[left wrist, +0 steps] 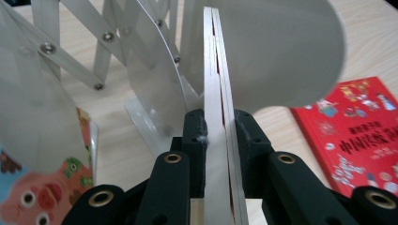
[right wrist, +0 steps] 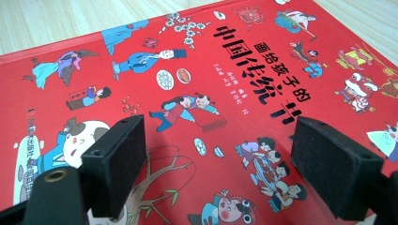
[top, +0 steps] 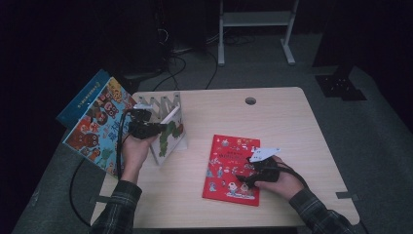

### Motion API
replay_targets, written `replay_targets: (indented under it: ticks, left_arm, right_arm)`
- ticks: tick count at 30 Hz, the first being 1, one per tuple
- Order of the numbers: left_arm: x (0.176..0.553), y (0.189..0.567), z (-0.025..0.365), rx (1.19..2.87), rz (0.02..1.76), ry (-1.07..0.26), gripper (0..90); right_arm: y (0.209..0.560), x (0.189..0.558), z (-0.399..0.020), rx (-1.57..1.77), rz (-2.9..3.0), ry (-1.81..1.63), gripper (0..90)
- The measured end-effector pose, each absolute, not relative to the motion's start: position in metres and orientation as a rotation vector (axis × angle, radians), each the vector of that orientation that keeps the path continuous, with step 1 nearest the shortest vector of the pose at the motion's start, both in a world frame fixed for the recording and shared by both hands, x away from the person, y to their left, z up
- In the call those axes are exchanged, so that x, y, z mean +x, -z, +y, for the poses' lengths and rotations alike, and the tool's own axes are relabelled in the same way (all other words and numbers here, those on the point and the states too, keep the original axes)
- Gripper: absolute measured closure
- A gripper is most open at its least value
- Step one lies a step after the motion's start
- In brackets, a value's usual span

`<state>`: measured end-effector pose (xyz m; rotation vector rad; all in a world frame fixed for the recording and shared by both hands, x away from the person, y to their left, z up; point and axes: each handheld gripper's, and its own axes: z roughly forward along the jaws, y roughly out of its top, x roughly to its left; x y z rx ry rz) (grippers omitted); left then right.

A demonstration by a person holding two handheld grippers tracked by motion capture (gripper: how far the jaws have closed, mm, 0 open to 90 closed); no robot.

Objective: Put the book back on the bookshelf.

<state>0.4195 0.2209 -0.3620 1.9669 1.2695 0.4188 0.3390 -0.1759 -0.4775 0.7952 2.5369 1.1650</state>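
Picture book [left wrist: 220, 117]: thin, stiff hardcover, light; stands upright in the accordion book rack [left wrist: 101, 70]. Left gripper [left wrist: 220, 140] clamps its edge. Right gripper [right wrist: 220, 164] hangs wide above the red book [right wrist: 197, 93]. Grip near spine.

a bright red book [top: 232, 168] with small multicoloured cartoon figures and black characters lies on a pale wood-grain table [top: 272, 117]. a white-edged book [left wrist: 220, 122] sits between black pads, in a pale grey metal rack [left wrist: 94, 61].
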Motion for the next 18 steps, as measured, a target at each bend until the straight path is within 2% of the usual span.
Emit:
replay_targets:
  ticks: [18]
  left_arm:
    - [0.4265,0.3718,0.2173,1.936,1.277,-0.427,75.1]
  right_arm:
    - [0.4776,0.3388,-0.1758,0.798,2.535,-1.166,17.2]
